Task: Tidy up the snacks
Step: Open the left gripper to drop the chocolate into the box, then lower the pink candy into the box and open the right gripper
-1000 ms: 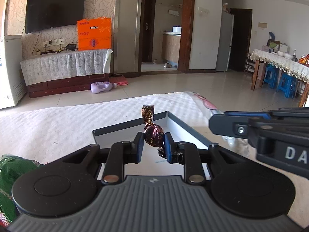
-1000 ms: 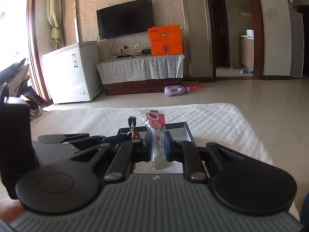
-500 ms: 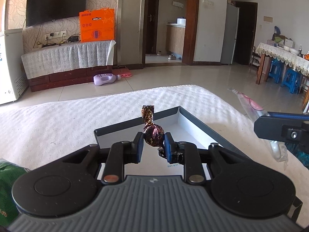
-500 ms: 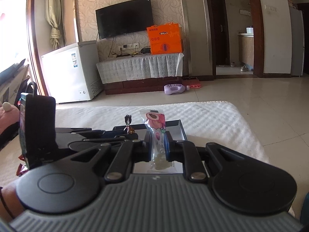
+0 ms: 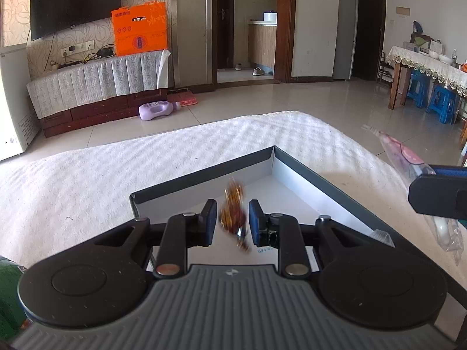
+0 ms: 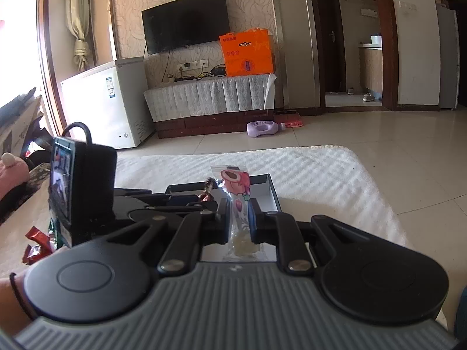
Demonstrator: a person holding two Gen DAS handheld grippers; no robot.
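Over the open box (image 5: 306,172), the left hand-held gripper (image 5: 233,222) has parted slightly around a blurred foil-wrapped candy (image 5: 232,218), while the right hand-held gripper (image 6: 238,218) stays clamped on a clear snack packet (image 6: 238,201).

Box (image 5: 306,172) on blanket (image 5: 87,180), candy (image 5: 232,215) above box, packet (image 5: 408,157) right

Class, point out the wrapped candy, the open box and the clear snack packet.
wrapped candy (image 5: 232,218): left wrist view, on its foil body.
open box (image 5: 306,172): left wrist view, on its right wall.
clear snack packet (image 6: 238,201): right wrist view, on its printed middle.
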